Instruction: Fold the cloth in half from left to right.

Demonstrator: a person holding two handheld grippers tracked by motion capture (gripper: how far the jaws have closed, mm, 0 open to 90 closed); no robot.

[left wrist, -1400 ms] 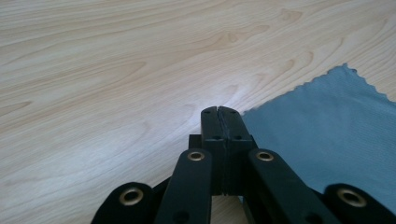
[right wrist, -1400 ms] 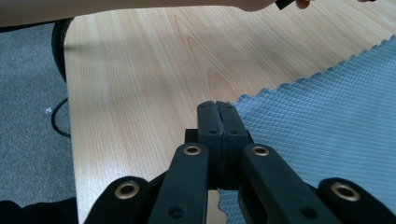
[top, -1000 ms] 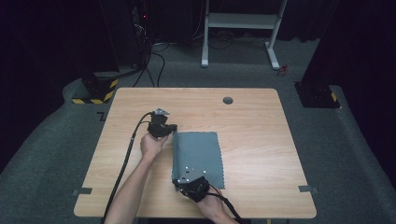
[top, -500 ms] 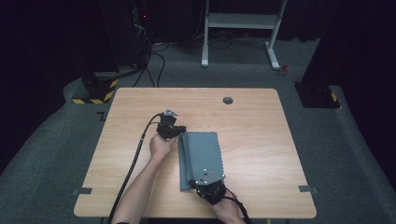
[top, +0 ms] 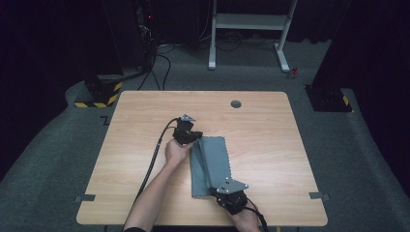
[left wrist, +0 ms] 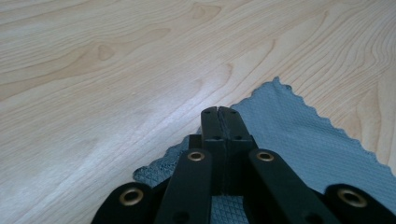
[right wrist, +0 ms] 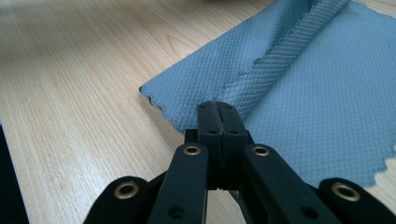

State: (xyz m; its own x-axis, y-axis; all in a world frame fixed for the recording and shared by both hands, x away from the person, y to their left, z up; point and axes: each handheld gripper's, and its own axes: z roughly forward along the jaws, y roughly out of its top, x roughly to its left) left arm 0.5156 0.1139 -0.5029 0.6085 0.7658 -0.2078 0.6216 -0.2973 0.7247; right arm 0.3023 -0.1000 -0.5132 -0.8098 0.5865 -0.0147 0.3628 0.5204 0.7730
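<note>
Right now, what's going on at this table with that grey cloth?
A person is folding a grey cloth on a wooden table, using a hand-held claw in each hand. The left claw is shut at the cloth's far end, the right claw shut at its near end. One long side is turned over the rest, so the cloth lies as a narrow strip.

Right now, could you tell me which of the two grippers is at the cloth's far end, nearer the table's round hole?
The left gripper, at the grey cloth's far corner nearer the hole. The right gripper is at the cloth's near end, by the table front.
</note>
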